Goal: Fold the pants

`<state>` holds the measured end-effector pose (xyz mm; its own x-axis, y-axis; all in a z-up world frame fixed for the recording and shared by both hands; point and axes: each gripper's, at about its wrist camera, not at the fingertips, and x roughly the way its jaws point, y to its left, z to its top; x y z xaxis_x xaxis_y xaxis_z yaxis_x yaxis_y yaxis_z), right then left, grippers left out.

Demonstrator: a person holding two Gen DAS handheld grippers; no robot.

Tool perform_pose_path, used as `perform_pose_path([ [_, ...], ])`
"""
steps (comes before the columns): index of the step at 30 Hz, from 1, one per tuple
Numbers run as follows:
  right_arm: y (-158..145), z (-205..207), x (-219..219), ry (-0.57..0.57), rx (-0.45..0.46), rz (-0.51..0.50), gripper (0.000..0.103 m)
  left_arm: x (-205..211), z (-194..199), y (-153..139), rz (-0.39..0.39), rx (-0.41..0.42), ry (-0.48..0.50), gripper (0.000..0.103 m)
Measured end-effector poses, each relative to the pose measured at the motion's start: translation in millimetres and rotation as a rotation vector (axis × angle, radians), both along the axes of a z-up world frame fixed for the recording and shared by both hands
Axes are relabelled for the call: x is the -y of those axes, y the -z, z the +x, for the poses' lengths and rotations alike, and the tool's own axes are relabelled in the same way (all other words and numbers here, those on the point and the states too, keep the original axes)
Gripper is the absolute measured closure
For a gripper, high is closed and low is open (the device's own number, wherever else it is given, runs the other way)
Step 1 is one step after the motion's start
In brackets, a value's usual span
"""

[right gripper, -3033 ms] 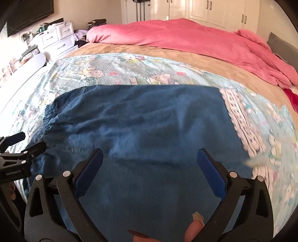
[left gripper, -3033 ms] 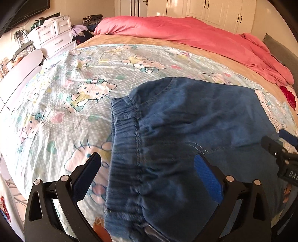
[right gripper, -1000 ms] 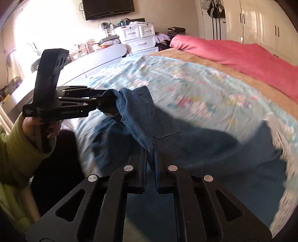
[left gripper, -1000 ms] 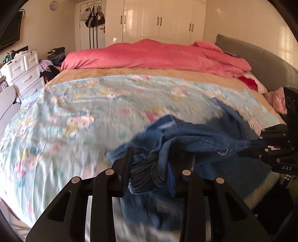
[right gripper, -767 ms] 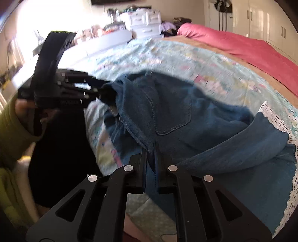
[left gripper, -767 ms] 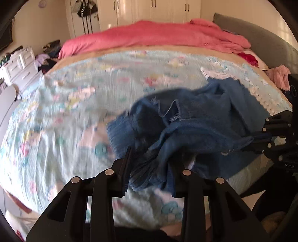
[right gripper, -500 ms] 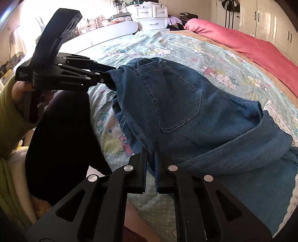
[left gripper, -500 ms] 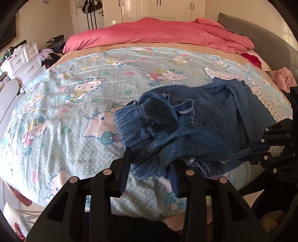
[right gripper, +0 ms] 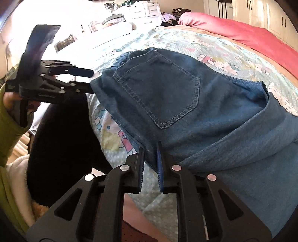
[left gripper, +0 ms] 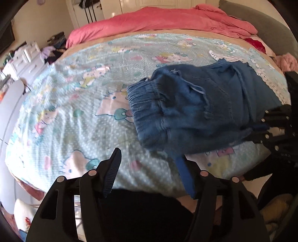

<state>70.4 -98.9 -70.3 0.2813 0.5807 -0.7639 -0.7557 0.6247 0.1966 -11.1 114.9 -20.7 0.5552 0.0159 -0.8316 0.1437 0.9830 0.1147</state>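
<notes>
Across the wide bed (left gripper: 78, 134) lies a pale blue quilted sheet printed with cartoon cats, and behind it a rumpled pink duvet (left gripper: 167, 20) is heaped near the white wardrobe doors (right gripper: 260, 16). We see the dark blue denim pants (left gripper: 195, 111) lying near the bed's front edge, folded over on themselves into a thick, soft bundle, the gathered elastic waistband (left gripper: 145, 104) ribbed and puckered at its left end. From our right wrist view a stitched back pocket (right gripper: 160, 93) with pale double seams faces up, and a strip of white lace trim (right gripper: 279, 100) of the sheet shows beside the cloth. Our left gripper (left gripper: 149, 173), black with ridged blue pads, has just been opening its jaws; they stand well apart in front of the bundle with no cloth between them. Our right gripper (right gripper: 150, 163) has its jaws parted only a sliver, and the folded denim edge runs down into that narrow gap, though we cannot tell whether the pads still press on it. A hand (right gripper: 11, 100) in a yellow-green sleeve (right gripper: 9, 134) holds the left gripper's handle.
</notes>
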Motion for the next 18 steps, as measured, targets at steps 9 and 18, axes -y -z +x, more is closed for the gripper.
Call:
perform_pose_path([
  [9, -30, -7, 18, -0.016, -0.017, 0.107, 0.083, -26, 10, -18, -0.149, 0.016, -0.12, 0.058],
  [18, -19, 10, 4, 0.083, -0.014, 0.016, 0.08, -41, 53, 15, -0.445, -0.063, -0.223, 0.088],
])
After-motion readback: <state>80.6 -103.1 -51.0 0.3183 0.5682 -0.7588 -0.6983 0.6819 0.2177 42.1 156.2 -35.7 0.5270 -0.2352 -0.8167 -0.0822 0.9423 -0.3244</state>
